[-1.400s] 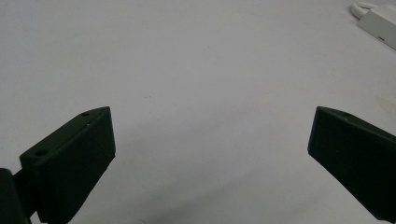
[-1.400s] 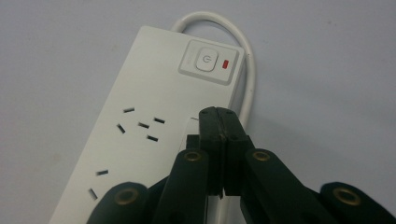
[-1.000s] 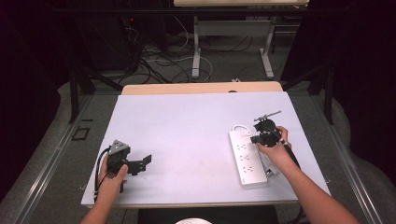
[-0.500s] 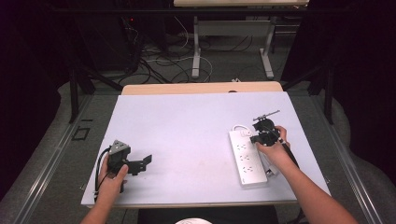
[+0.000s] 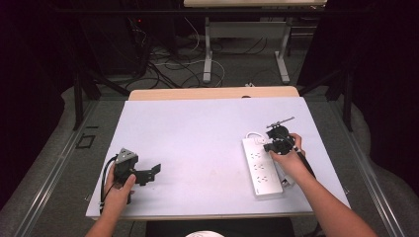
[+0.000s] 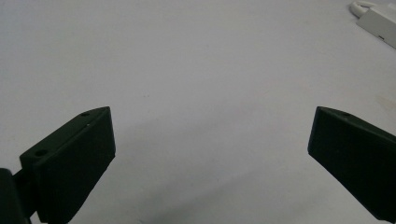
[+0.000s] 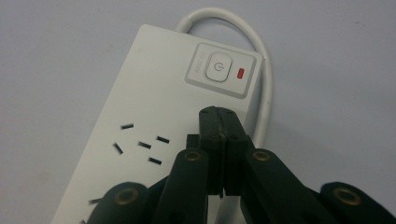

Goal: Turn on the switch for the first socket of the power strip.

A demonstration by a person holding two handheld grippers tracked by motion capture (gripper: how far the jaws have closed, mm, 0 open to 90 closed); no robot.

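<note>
White tabletop (image 5: pixel 197 133) carries a power strip (image 5: pixel 259 165) near its right edge. Right tool (image 7: pixel 219 112), jaws closed together and empty, hovers over the strip just below its power button (image 7: pixel 218 68). Left tool (image 6: pixel 210 140) rests wide open, well apart.

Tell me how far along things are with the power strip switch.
Done: the right gripper is shut, empty, tips over the power strip just short of its switch. In hand: lining up on that button. Left: the press itself; whether the tips touch the strip is unclear. The left gripper rests open.
</note>
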